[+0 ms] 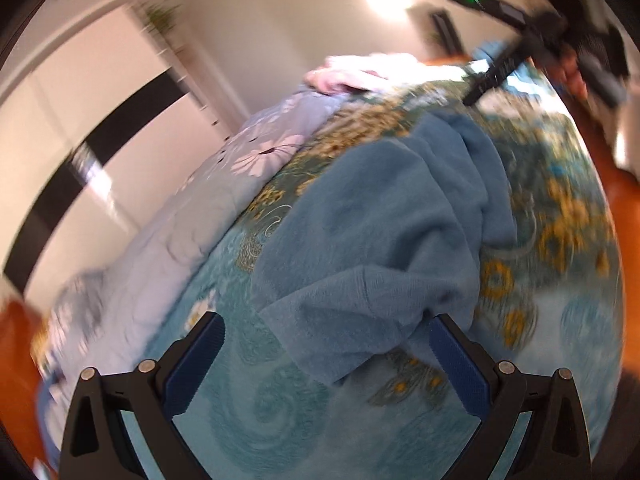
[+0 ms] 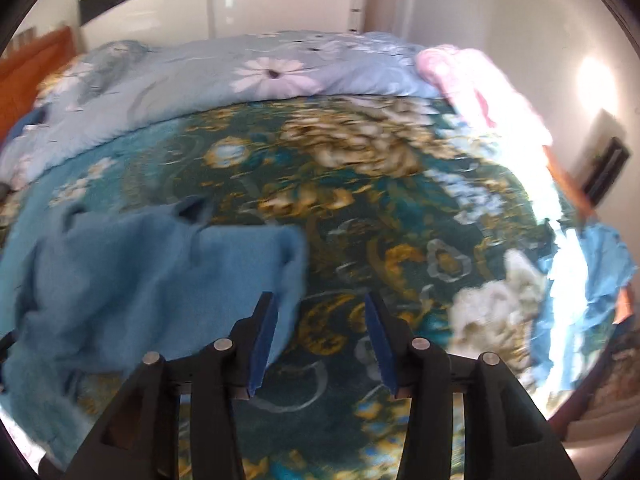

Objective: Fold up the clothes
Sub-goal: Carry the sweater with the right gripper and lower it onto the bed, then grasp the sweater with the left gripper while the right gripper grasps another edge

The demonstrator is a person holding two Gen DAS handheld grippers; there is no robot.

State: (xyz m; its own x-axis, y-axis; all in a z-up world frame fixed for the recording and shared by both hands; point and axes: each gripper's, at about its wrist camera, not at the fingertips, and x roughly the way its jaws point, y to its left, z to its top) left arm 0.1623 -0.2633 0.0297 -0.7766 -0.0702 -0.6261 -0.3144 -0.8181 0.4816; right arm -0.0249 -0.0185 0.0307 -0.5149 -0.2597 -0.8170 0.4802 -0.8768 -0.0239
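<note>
A blue fleece garment (image 1: 380,220) lies crumpled on the teal floral bedspread (image 1: 256,400). My left gripper (image 1: 326,328) is open, its jaws wide apart on either side of the garment's near corner, which reaches down between them. In the right wrist view the same garment (image 2: 140,280) lies at the left. My right gripper (image 2: 320,300) is open and empty, just right of the garment's edge, above the bedspread (image 2: 400,208). The right gripper also shows in the left wrist view (image 1: 500,68), blurred, at the far side of the bed.
A light blue daisy-print quilt (image 2: 248,68) is bunched along the far side of the bed. A pink cloth (image 2: 480,76) lies at the far right corner. Another blue cloth (image 2: 604,264) hangs at the right edge. White walls and orange wood surround the bed.
</note>
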